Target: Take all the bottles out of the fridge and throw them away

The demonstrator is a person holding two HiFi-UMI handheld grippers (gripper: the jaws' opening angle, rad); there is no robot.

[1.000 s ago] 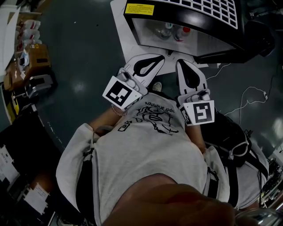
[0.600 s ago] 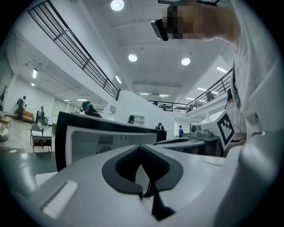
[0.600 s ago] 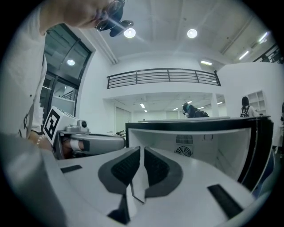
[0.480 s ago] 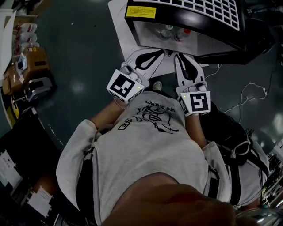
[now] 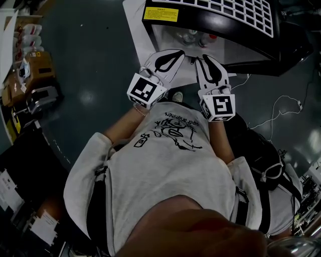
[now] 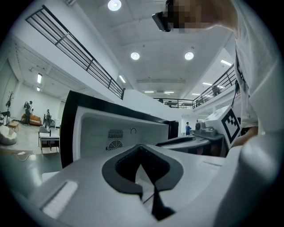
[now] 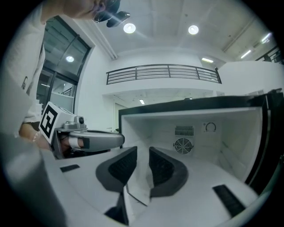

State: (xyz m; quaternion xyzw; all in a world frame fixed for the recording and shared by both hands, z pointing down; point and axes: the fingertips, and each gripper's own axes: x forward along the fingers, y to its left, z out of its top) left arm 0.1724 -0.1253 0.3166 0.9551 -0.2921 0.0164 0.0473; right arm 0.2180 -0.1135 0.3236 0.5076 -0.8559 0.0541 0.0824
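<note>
**1.** Cardboard boxes and stacked clutter [image 5: 35, 65], far left. Cut off by the frame edge and dim; the contents cannot be made out.

**2.** Dark glossy floor [image 5: 95, 55]. An open stretch lies between the clutter and the fridge, giving free room on the left gripper's outer side.

**3.** White flat sheet [image 5: 134, 25] under the fridge's left corner. Its upper part is cut off at the top edge.

**4.** Left gripper [image 5: 181, 52] [image 6: 141, 148], a white two-jaw tool with a marker cube.
- Jaws are pressed together at the tips, with nothing between them.
- Tips are just at the fridge's front edge, near the right gripper but apart from it.

**5.** Small black fridge with a white interior [image 5: 261, 47] [image 7: 266, 133], front open.
- The black frame borders the opening on both sides.
- A round fan vent [image 7: 183, 145] sits on the back wall.

**6.** Clear bottles [image 5: 190, 36], inside the fridge.
- They stand close together near the middle, one with a red cap [image 5: 210, 35].
- They are small and dim, so the count is uncertain.
- They are out of sight in both gripper views.

**7.** White grid panel [image 5: 230, 12] above the opening. It is cut off at the top, and whether it is a door or a rack cannot be told.

**8.** Right gripper [image 5: 204, 58] [image 7: 143, 153], a matching white tool. Jaws are narrowly apart and opening, and only the fridge's white floor shows in the gap.

**9.** White cable [image 5: 283, 108] looping on the floor, right of the grippers.
</note>
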